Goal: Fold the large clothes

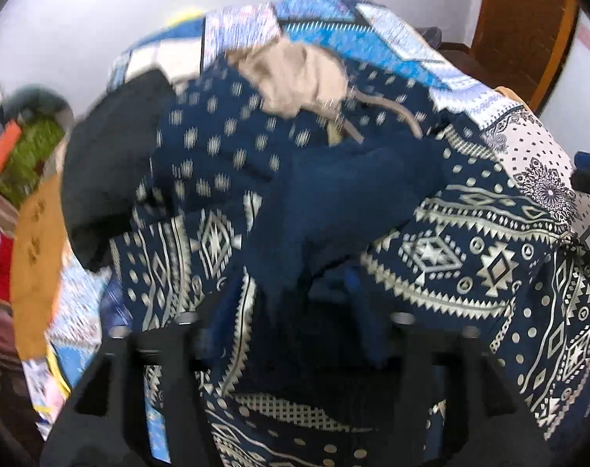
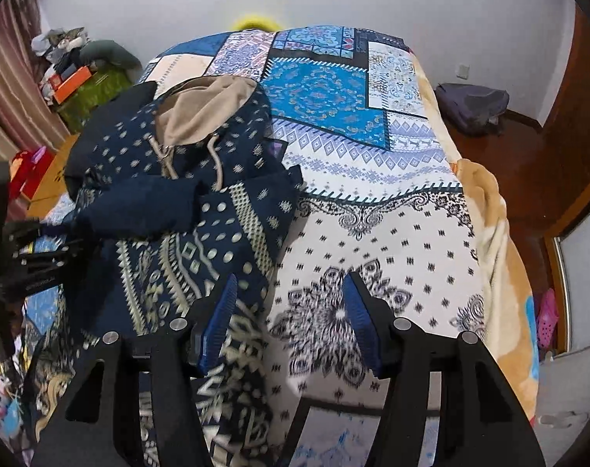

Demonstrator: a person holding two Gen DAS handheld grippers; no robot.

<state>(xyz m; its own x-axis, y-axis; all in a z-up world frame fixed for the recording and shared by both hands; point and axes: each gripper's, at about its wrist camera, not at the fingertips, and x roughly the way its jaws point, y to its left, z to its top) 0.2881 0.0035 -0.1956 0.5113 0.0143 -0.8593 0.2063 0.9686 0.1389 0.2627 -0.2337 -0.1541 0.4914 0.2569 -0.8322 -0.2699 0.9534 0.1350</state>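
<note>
Far left in the right wrist view: pink curtain (image 2: 7,89), then a green box (image 2: 96,89) heaped with an orange carton and oddments against the white wall. Below that, the left claw (image 2: 42,249), dark and seen from the side beside a navy sleeve of the hoodie; from here, impossible to tell how its jaws stand. In its own view, left claw (image 1: 295,334) blurred, black arms set apart, navy cloth bunched over the gap and hiding the fingertips; no grip on the fabric to be made out.

Next, the hoodie (image 2: 186,210): navy with cream dots and geometric bands, tan hood lining (image 2: 205,109) and drawstrings uppermost, piled crumpled on the left half of the bed, one sleeve thrown across the chest. A black garment (image 2: 112,113) tucked under its far left edge.

Centre: right claw (image 2: 289,319), blue pads (image 2: 357,311) spread apart, nothing between them, left pad over the hoodie's hem, right pad over bare bedspread (image 2: 372,210), a patchwork of blue, white and black prints.

Right: orange blanket (image 2: 493,225) hanging off the bed's edge, dark wooden floor beyond, a grey bag (image 2: 473,105) by the wall, pink shoes (image 2: 547,319) lower right.
</note>
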